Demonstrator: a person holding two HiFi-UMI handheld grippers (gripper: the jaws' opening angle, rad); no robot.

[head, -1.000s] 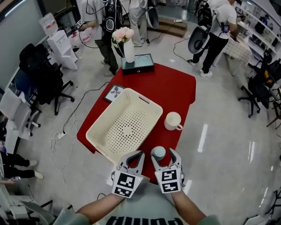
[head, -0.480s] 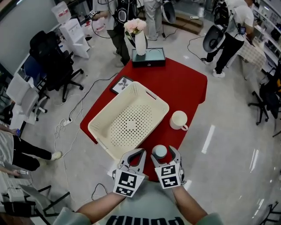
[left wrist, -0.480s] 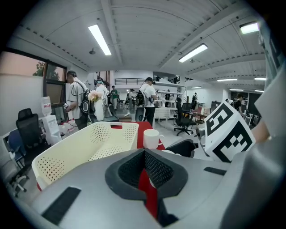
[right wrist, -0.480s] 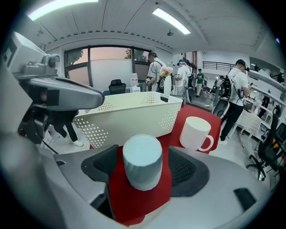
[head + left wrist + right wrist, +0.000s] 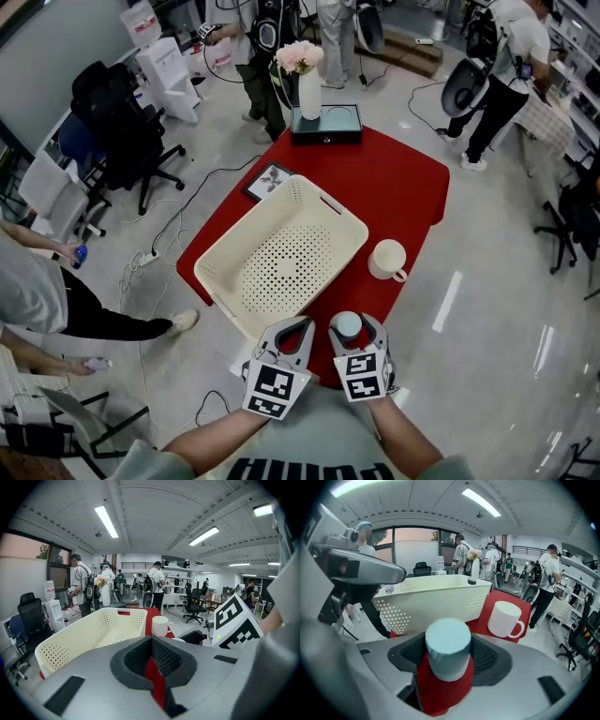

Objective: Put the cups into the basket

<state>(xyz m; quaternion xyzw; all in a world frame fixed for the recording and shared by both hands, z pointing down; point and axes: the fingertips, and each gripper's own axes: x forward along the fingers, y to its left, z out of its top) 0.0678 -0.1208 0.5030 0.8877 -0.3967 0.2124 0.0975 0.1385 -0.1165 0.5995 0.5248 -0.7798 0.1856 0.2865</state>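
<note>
Two cups stand outside the basket [image 5: 281, 258]: the right gripper [image 5: 353, 322] has just been closing its jaws onto the pale blue cup [image 5: 447, 648] at the red table's [image 5: 394, 187] near edge, apparently ready to lift, the white mug [image 5: 386, 259] waits beside the basket, and the left gripper [image 5: 302, 325] is empty, jaws together.

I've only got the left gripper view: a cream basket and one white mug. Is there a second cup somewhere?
Observer: Yes. A small pale blue cup stands on the red cloth between the right gripper's jaws, which have just been closing. Whether the pads press it, I can't tell.
Operator: Anything inside the basket yet?
Observer: No, the head view shows the basket with its whole perforated floor bare.
Operator: What's hidden behind it?
Observer: A small picture frame lies flat on the cloth beside the basket's far corner.
</note>
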